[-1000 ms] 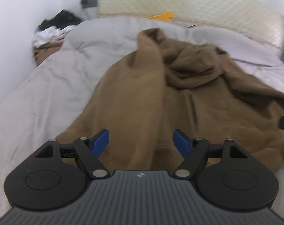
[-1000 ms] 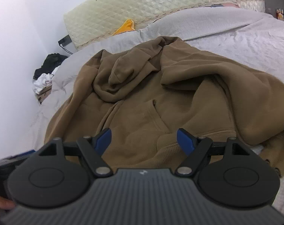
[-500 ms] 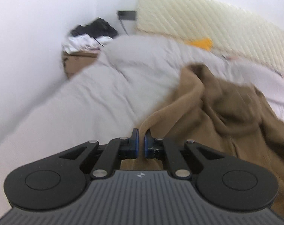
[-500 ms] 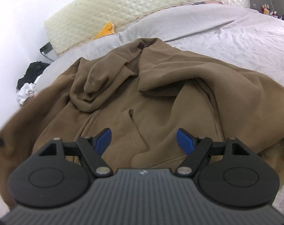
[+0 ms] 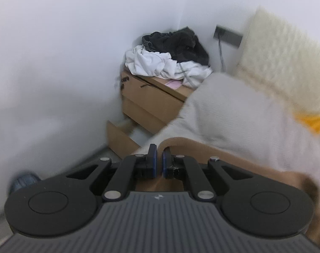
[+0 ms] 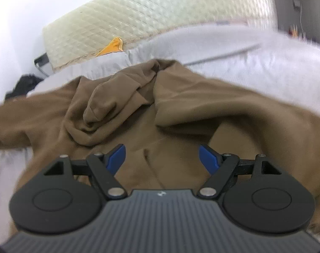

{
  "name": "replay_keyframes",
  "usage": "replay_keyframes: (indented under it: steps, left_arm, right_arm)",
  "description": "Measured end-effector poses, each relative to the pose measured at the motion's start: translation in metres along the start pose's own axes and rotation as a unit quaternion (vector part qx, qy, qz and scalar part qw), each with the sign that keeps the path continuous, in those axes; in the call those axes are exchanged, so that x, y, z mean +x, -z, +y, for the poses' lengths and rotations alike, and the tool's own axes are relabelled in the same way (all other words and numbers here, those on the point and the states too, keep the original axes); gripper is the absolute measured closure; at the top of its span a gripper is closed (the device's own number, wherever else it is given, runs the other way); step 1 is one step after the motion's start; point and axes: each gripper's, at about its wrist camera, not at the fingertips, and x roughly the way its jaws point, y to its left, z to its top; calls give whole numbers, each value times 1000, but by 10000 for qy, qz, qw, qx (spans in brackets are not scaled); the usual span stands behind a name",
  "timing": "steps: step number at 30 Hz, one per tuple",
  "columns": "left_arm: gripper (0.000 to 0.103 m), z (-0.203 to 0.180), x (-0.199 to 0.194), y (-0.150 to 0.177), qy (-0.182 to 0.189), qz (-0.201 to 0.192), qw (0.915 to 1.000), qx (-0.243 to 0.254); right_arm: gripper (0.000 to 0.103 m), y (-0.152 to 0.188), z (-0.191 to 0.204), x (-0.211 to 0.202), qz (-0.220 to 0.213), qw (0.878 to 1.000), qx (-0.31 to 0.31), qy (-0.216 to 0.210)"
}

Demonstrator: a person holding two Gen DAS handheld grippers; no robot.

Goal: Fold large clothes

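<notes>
Gripping brown hoodie [image 6: 181, 113] edge; garment lies crumpled on the bed [image 6: 265, 59].
Left gripper [image 5: 159, 162] jaws clamp the hem; right gripper [image 6: 162, 158] jaws stand apart, empty. Risk: thin hold could slip under tension.

Left wrist view: left gripper [image 5: 159, 164] low at centre, clamped on an edge of the hoodie [image 5: 223, 158], which trails off to the right over the bed cover [image 5: 244, 118]. Far behind it in the corner, a bedside cabinet [image 5: 147, 99], left of the bed, with a heap of clothes [image 5: 168, 54] on top. Wall socket [image 5: 227, 35] right of the heap; headboard [image 5: 286, 63] at far right

Right wrist view: right gripper [image 6: 162, 158] near, spread wide above the hoodie [image 6: 181, 109], nothing between its pads. Hoodie across the middle, on the bed cover [image 6: 244, 52]. Headboard [image 6: 160, 10] far behind
</notes>
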Motion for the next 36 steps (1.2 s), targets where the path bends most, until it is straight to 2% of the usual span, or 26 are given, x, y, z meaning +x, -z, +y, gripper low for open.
replay_keyframes:
  steps: [2, 5, 7, 10, 13, 15, 16, 18, 19, 22, 25, 29, 33, 36]
  left_arm:
    - [96, -5, 46, -1, -226, 115, 9996, 129]
    - [96, -6, 96, 11, -430, 240, 9985, 256]
    - [96, -6, 126, 18, -476, 351, 9976, 351]
    - [95, -5, 148, 32, -528, 554, 9962, 411]
    - [95, -7, 148, 37, -542, 540, 9961, 438]
    - [84, -7, 142, 37, -579, 561, 9960, 384]
    - [77, -7, 136, 36, -608, 576, 9958, 363]
    - [29, -6, 118, 36, -514, 577, 9965, 324]
    - [26, -6, 107, 37, -460, 565, 9968, 317]
    - [26, -8, 66, 41, -367, 415, 9979, 343]
    - [26, -12, 24, 50, -109, 398, 9988, 270]
    - [26, -38, -44, 81, 346, 313, 9976, 505]
    - [26, -65, -108, 124, 1082, 445, 9909, 671]
    - [26, -92, -157, 163, 1519, 555, 9829, 879]
  right_arm:
    - [25, -4, -5, 15, 77, 9995, 317, 50]
    - [25, -6, 2, 33, 73, 9991, 237, 340]
    - [25, -8, 6, 43, 62, 9992, 202, 346]
    - [25, -8, 12, 53, 39, 9993, 90, 371]
    - [25, -8, 14, 60, 53, 9993, -34, 366]
    - [25, -8, 13, 62, 68, 9997, 18, 248]
    - [25, -9, 13, 62, 84, 9997, 53, 206]
    - [25, -9, 12, 61, 106, 9999, 56, 120]
    - [25, -8, 13, 59, 106, 9999, 33, 97]
    - [25, -8, 14, 51, 119, 9999, -30, -46]
    - [25, -10, 14, 38, 9, 9997, -147, -189]
    - [25, -11, 10, 18, -118, 9991, -256, -322]
    - [25, -7, 8, -3, -236, 9975, -619, -247]
    - [25, -6, 0, -16, -223, 9977, -552, -318]
